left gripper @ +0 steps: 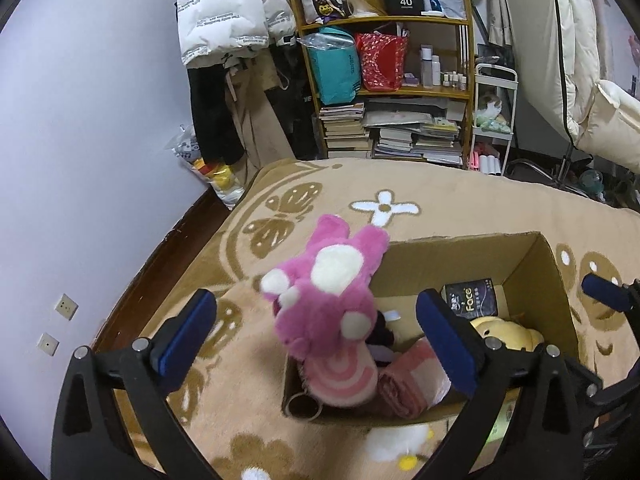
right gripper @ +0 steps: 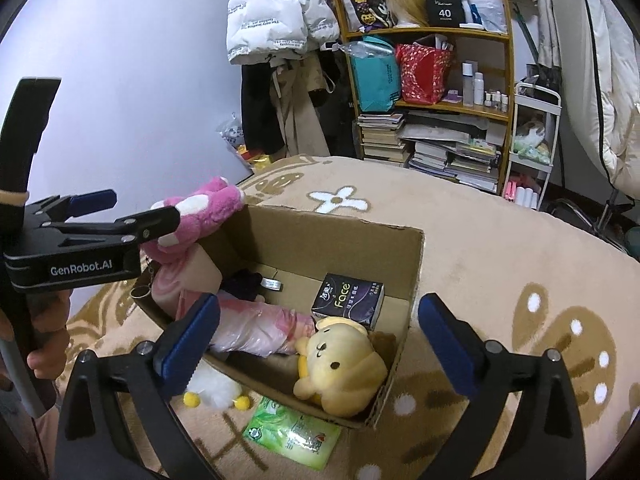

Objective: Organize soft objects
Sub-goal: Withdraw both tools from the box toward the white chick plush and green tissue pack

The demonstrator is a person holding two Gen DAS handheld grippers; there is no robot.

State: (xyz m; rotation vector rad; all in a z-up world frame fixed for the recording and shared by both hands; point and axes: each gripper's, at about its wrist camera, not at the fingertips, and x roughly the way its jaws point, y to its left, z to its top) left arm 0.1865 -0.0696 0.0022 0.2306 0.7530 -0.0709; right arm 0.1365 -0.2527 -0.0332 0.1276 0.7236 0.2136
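Placement is the step in hand, by my reading: the pink plush toy [left gripper: 332, 312] sits at the near-left corner of the cardboard box [left gripper: 532, 256], partly over the rim, so it wants nudging fully inside without snagging the wall. Nearest, a green packet [right gripper: 294, 436] and a white-and-yellow toy [right gripper: 216, 390] lie on the rug [right gripper: 500, 248] outside the box. Inside are a yellow plush bear [right gripper: 340, 364], a pink bundle [right gripper: 256, 326] and a dark tissue pack [right gripper: 348, 306]. The left gripper [left gripper: 316, 340] is spread wide around the pink toy, squeezing nothing. The right gripper [right gripper: 320, 344] gapes wide and empty above the box.
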